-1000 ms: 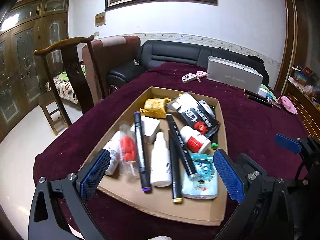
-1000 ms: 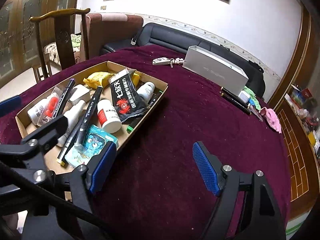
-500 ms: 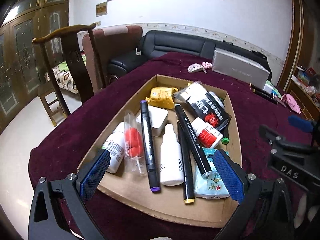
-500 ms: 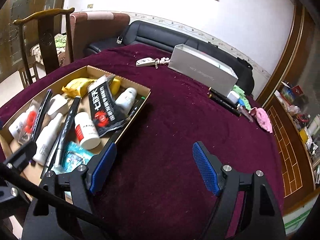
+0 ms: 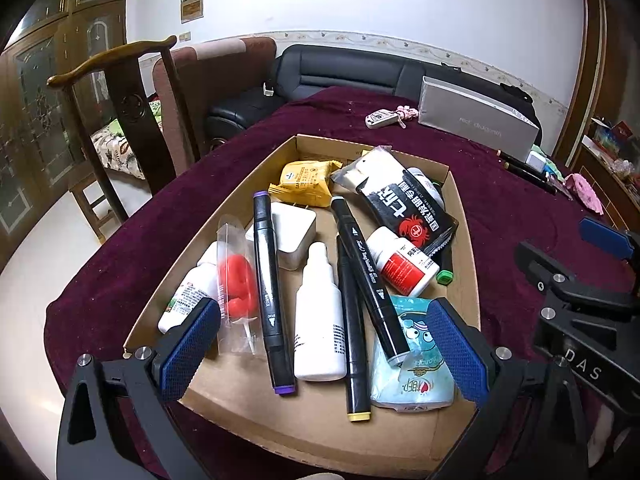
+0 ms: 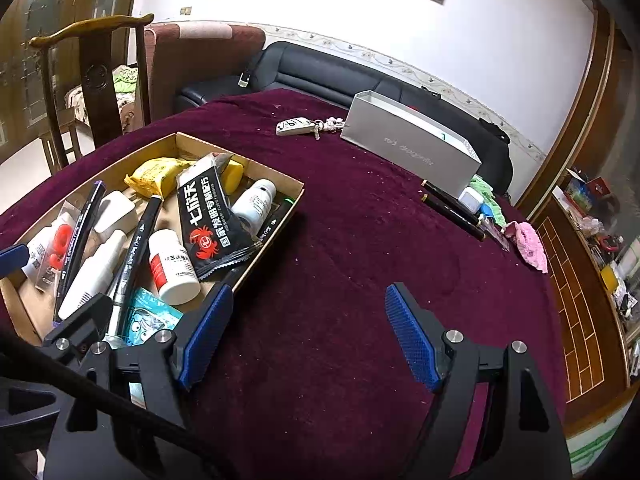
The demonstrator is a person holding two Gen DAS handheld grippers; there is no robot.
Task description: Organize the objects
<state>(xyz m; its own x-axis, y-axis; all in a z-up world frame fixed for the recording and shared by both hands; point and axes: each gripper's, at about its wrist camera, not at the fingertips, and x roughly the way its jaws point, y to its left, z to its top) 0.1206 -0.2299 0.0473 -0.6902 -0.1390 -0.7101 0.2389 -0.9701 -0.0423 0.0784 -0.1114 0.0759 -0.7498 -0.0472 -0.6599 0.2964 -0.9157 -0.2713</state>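
A shallow cardboard tray (image 5: pixel 464 216) (image 6: pixel 298 192) on the maroon tablecloth holds several items: black markers (image 5: pixel 266 284), a white dropper bottle (image 5: pixel 318 320), a red-labelled pill bottle (image 5: pixel 402 264) (image 6: pixel 172 266), a black crab-print pouch (image 5: pixel 404 208) (image 6: pixel 208 220), a yellow packet (image 5: pixel 304 180) and a blue cartoon sachet (image 5: pixel 416 364). My left gripper (image 5: pixel 320 344) hangs open over the tray's near end, holding nothing. To the tray's right, over bare cloth, my right gripper (image 6: pixel 306 336) is open and empty.
At the back of the table lie a grey box (image 6: pixel 408 144), a key fob (image 6: pixel 296 126), two black pens (image 6: pixel 452 208) and a pink cloth (image 6: pixel 530 246). A wooden chair (image 5: pixel 132 96) and a black sofa (image 5: pixel 344 76) stand beyond. The table edge drops off at right.
My left gripper has moved forward over the tray, so the items look closer. My right gripper has shifted right and forward, away from the tray. Both stay open.
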